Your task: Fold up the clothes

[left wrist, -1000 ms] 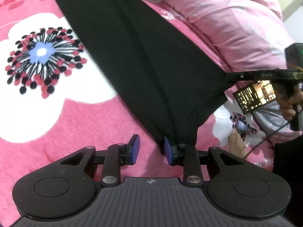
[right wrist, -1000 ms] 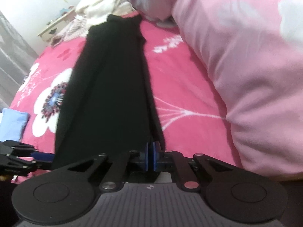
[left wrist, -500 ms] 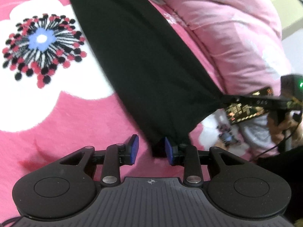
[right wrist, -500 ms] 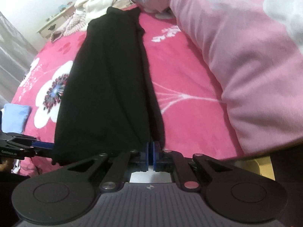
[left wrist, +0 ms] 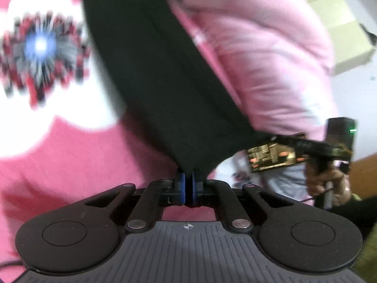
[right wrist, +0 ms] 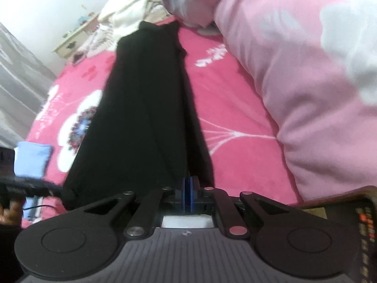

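- Fabric is pinched between the closed blue pads of the left gripper [left wrist: 187,187], which is clenched on the near hem corner of the black garment [left wrist: 165,82].
- The other near corner is clamped by the right gripper [right wrist: 187,197], its pads pressed together on the cloth (the grip point sits just above the pads in the right wrist view).
- Between the two grippers the near edge is held off the bed [right wrist: 235,108], and the garment is stretched lengthwise away across the pink flowered cover, its far end lying close to the cream bedding [right wrist: 127,7].
- Beside the garment, on the right, a bulky pink quilt [right wrist: 318,82] is piled; a blue cloth [right wrist: 33,158] lies at the left edge of the bed.
- Slippage is judged the main risk: only a thin bite of hem is held, so a quick pull could free one corner.
- An uneven lift could skew the fold, and the quilt could be snagged if the cloth is swung wide.
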`<state>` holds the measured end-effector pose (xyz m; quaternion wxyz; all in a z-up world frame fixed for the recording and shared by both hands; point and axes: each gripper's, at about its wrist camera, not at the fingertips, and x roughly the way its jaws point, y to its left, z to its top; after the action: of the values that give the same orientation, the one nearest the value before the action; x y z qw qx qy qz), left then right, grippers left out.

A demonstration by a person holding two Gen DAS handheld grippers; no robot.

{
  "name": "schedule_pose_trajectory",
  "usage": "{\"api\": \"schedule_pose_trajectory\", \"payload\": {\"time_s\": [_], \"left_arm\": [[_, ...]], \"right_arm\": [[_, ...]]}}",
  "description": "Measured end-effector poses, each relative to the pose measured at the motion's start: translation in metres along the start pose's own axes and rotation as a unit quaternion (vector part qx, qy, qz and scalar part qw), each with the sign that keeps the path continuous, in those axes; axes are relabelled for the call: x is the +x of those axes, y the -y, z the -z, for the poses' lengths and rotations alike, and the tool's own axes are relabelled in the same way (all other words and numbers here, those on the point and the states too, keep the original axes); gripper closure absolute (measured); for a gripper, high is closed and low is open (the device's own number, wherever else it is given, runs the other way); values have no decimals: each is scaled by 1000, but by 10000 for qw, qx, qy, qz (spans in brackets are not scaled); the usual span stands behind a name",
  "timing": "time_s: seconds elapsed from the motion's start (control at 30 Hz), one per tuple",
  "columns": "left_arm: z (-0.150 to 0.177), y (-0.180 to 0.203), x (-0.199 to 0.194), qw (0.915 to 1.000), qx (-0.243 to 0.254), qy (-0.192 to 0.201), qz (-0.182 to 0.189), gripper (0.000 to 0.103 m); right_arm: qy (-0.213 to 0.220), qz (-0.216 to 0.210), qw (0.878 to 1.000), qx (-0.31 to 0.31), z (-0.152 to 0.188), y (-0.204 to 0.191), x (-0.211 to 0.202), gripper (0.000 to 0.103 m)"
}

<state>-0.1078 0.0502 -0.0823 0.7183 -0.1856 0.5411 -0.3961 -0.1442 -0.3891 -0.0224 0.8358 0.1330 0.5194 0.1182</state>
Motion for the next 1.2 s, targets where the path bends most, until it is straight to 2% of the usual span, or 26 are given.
{"api": "schedule_pose_trajectory", "payload": {"time_s": [0.1, 0.23, 0.4, 0.53, 0.7, 0.77, 0.8, 0.83, 0.87, 0.9, 0.97, 1.03, 1.1, 1.2], "left_arm": [[-5, -2, -7, 9987, 260, -213, -382, 100], [6, -18, 24, 9941, 97, -713, -807, 99], [12, -35, 18, 9949, -285, -580, -770, 97], [14, -40, 16, 9942, -352, -546, -859, 97], [18, -24, 18, 9921, 203, -464, -1145, 97], [22, -24, 19, 9914, 327, -604, -1112, 95], [24, -25, 20, 9911, 376, -682, -1083, 92], [25, -24, 21, 9910, 373, -818, -997, 84], [29, -23, 21, 9902, 375, -1019, -883, 81], [34, -21, 18, 9888, 437, -1163, -826, 80], [42, -18, 6, 9876, 620, -1144, -880, 78], [43, -22, -3, 9900, 486, -929, -947, 75], [37, -31, -10, 9950, 57, -569, -816, 73], [26, -43, -10, 9970, -507, -126, -577, 72]], "right_arm": [[-254, -34, 9997, 12, 6, 1, 12, 98], [-489, -144, 9983, 266, 14, 4, 32, 98], [-379, -267, 9989, 107, 13, -6, 22, 98], [-634, -18, 9979, 88, 24, 0, 52, 98], [-509, 28, 9987, 94, 28, -5, 54, 98], [-506, 107, 9986, 103, 30, -4, 56, 96], [-514, 112, 9986, 102, 32, -2, 56, 96], [-522, 117, 9985, 101, 33, 0, 56, 95], [-530, 122, 9985, 100, 35, 2, 57, 90], [-536, 85, 9984, 153, 35, 5, 53, 81], [-454, -70, 9983, 349, 33, 11, 45, 66], [-387, -319, 9970, 590, 28, 18, 42, 63], [-305, -473, 9947, 857, 20, 24, 44, 59], [-288, -514, 9930, 1029, 11, 25, 62, 52]]}}
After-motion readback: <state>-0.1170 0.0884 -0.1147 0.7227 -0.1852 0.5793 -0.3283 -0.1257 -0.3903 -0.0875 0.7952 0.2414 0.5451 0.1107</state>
